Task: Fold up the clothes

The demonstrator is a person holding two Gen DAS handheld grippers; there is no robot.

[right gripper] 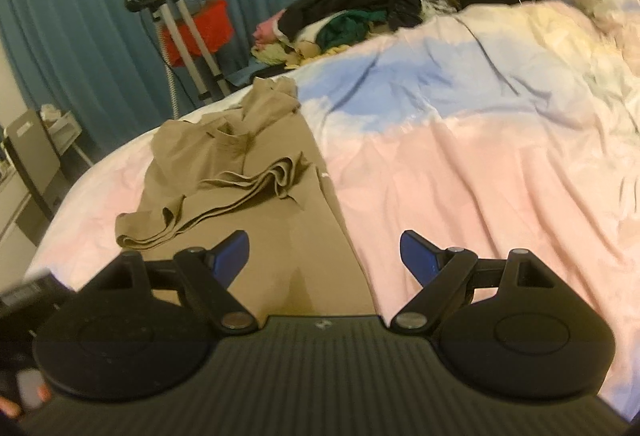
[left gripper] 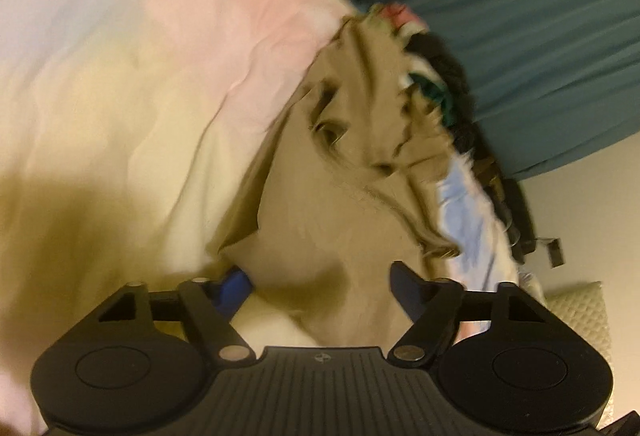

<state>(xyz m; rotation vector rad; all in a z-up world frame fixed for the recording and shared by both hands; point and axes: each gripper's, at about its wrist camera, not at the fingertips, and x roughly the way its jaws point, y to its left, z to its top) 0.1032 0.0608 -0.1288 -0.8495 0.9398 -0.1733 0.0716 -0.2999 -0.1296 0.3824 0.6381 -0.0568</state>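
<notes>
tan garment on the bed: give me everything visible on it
The tan garment looks like soft knit, a top with a neck opening showing in the left wrist view. It lies partly spread, partly bunched on the pastel duvet, one bunched fold lying across it. Both grippers, left and right, hover over its near part, jaws open, gripping nothing.

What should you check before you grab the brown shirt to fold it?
1. Left gripper jaws open: ok.
2. Right gripper jaws open: ok.
3. Tan cotton shirt lying flat: not ok, its upper part is bunched.
4. Shirt on the pastel pink-and-blue bedspread: ok.
5. Shirt apart from the dark pile of clothes: ok.
6. Shirt hem between the left jaws: cannot tell, blurred.
</notes>
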